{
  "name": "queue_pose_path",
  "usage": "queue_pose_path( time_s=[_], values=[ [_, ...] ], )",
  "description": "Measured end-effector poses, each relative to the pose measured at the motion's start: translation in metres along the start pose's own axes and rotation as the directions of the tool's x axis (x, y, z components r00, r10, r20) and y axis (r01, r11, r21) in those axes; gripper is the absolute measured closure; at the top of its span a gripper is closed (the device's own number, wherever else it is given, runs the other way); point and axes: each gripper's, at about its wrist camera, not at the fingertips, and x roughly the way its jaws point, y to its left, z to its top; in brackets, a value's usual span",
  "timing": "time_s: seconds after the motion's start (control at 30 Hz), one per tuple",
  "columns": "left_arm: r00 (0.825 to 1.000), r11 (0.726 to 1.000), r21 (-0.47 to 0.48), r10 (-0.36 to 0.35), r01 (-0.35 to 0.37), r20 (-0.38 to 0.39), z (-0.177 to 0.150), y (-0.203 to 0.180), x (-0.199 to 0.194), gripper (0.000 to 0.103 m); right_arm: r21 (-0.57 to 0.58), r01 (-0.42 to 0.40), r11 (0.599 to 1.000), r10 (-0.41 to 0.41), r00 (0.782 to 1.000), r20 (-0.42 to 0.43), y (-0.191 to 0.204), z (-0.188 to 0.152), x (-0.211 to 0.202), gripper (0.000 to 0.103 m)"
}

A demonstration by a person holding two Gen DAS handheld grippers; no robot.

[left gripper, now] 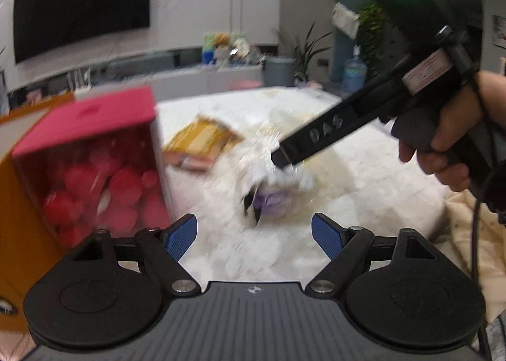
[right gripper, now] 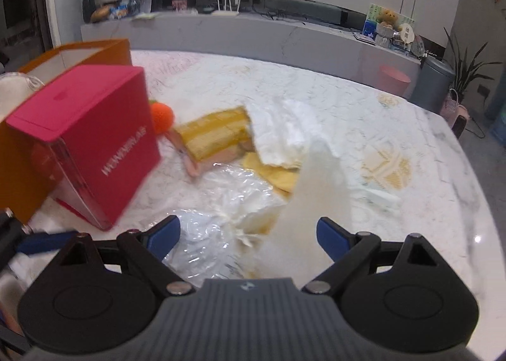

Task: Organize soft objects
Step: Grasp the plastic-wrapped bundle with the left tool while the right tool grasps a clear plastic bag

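Observation:
My left gripper (left gripper: 254, 234) is open over the white marble table (left gripper: 363, 177), nothing between its blue pads (left gripper: 183, 236). Just beyond it lies a blurred white plush with a purple part (left gripper: 275, 196) in crinkled clear plastic. A hand (left gripper: 449, 152) holds my right gripper (right gripper: 248, 234), which is open too. A blurred white plush (right gripper: 319, 177) reaches down into the gap between its fingers, beside a clear plastic bag (right gripper: 202, 234). Farther off lie a yellow striped soft item (right gripper: 218, 136), a white quilted cloth (right gripper: 281, 136) and an orange pom ball (right gripper: 162, 117).
A pink box (left gripper: 85, 114) stands tilted at the left, red plush balls (left gripper: 123, 187) showing through its clear side; an orange bag (right gripper: 79, 51) stands behind it. The table edge curves along the right. A grey bin (right gripper: 433, 82) and a plant (right gripper: 468, 66) stand beyond.

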Motion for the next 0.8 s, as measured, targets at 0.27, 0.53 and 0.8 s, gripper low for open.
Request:
queue_pose_path(
  time_s=[0.27, 0.53, 0.8],
  values=[
    [0.998, 0.998, 0.06, -0.013, 0.01, 0.055, 0.023, -0.028, 0.01, 0.007, 0.068, 0.074, 0.995, -0.071, 0.996, -0.044, -0.04, -0.005, 0.003, 0.011],
    [0.999, 0.998, 0.056, 0.03, -0.032, 0.024, 0.035, -0.036, 0.04, 0.006, 0.07, 0.129, 0.989, -0.12, 0.987, -0.111, -0.051, -0.012, 0.021, 0.03],
    [0.993, 0.993, -0.019, 0.115, -0.115, -0.017, 0.033, -0.033, 0.068, 0.006, 0.092, 0.141, 0.986, -0.127, 0.981, -0.149, -0.066, -0.018, 0.029, 0.086]
  ],
)
